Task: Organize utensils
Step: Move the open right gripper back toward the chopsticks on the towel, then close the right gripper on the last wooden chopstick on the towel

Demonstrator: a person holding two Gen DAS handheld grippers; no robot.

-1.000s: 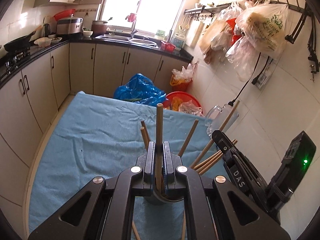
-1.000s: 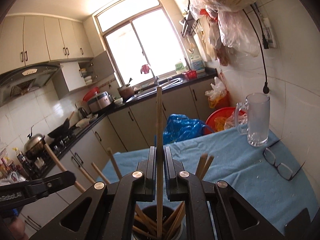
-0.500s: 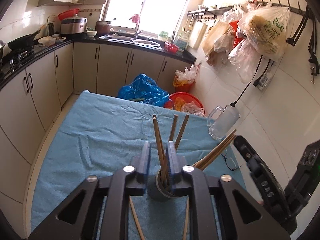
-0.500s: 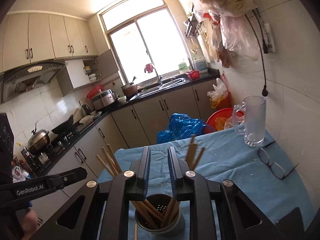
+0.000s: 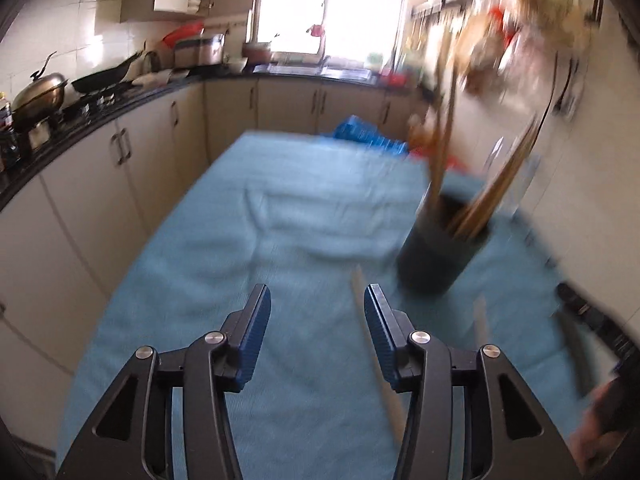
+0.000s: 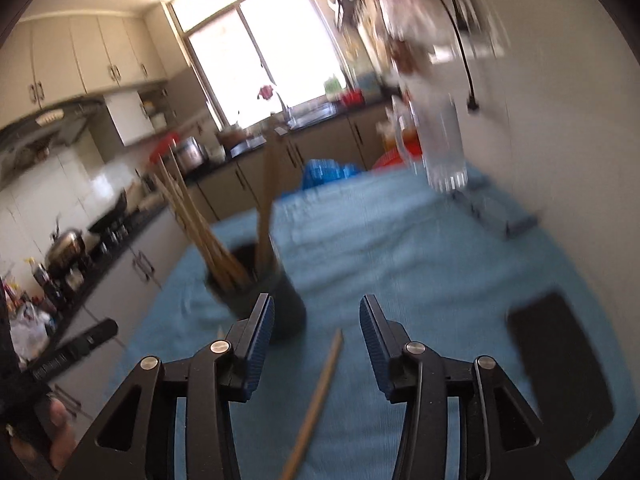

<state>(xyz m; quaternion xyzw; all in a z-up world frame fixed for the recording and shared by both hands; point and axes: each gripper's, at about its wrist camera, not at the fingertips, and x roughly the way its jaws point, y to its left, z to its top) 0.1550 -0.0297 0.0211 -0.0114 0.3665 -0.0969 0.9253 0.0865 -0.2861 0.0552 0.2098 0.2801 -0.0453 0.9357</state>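
A dark round holder stands on the blue cloth with several wooden chopsticks leaning in it. My left gripper is low over the cloth, left of the holder, its jaws opening with nothing between them. A loose chopstick lies beside its right finger and another chopstick lies further right. My right gripper is also opening, right of the holder; a loose chopstick lies on the cloth below the gap, not touched by the pads.
A glass mug and a pair of glasses sit by the right wall. A black flat object lies on the cloth at the right. Cabinets and a stove counter run along the left. Bags hang on the wall.
Both grippers let go of the chopsticks they held over the holder, opened, and dropped down toward the cloth on either side of it. Loose chopsticks now lie near the fingers.
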